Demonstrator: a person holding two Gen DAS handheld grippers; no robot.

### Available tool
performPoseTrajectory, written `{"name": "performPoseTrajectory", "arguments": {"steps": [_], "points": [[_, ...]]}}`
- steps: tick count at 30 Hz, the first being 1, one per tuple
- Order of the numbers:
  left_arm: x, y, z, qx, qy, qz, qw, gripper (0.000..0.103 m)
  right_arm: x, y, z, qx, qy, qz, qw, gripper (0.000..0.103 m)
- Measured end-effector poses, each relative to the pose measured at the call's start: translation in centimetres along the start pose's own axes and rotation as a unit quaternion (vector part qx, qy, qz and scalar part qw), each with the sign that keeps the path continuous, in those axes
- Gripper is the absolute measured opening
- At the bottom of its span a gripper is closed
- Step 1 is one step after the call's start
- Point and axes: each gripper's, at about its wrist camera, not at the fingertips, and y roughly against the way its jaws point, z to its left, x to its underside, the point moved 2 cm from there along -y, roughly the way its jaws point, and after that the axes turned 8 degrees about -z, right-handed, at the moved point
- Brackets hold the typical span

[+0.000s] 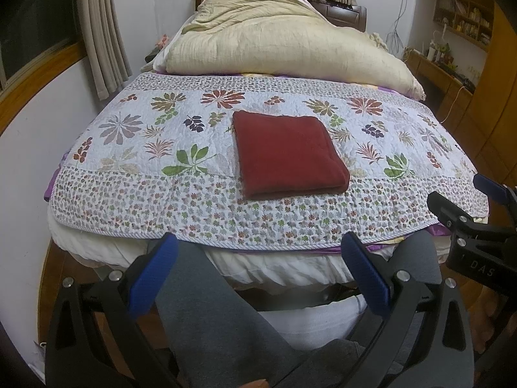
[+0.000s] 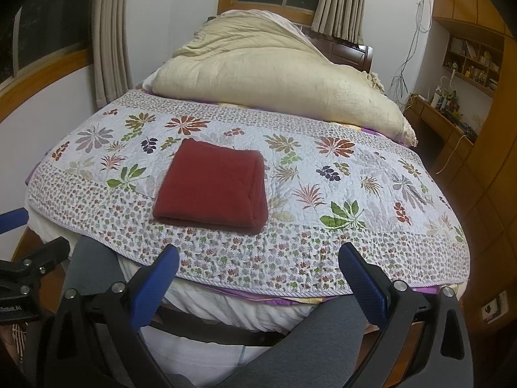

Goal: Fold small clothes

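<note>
A dark red cloth [image 1: 287, 153] lies folded into a neat rectangle on the floral quilt [image 1: 145, 148], near the bed's front edge. It shows the same way in the right wrist view [image 2: 213, 186]. My left gripper [image 1: 258, 252] hovers in front of the bed's foot, below the quilt edge, open and empty. My right gripper [image 2: 258, 258] is level with it to the right, also open with nothing between its blue pads [image 2: 362, 283]. Both are well short of the cloth. The right gripper's fingers [image 1: 491, 190] appear at the right edge of the left wrist view.
A bulky beige duvet [image 1: 278, 38] is heaped at the head of the bed. The person's grey-clad legs [image 1: 213, 317] sit under both grippers. Curtains [image 1: 103, 32] and a window are at left, wooden shelves and a desk [image 2: 452, 123] at right.
</note>
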Motion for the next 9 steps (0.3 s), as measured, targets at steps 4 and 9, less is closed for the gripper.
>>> {"name": "performPoseTrajectory", "arguments": {"steps": [4, 9], "points": [[0.01, 0.04, -0.03, 0.000, 0.001, 0.000, 1.0000, 0.100, 0.04, -0.07, 0.12, 0.003, 0.002, 0.000, 1.000, 0.099], [0.01, 0.01, 0.01, 0.000, 0.000, 0.000, 1.0000, 0.100, 0.09, -0.32, 0.34, 0.005, 0.006, 0.002, 1.000, 0.099]]}}
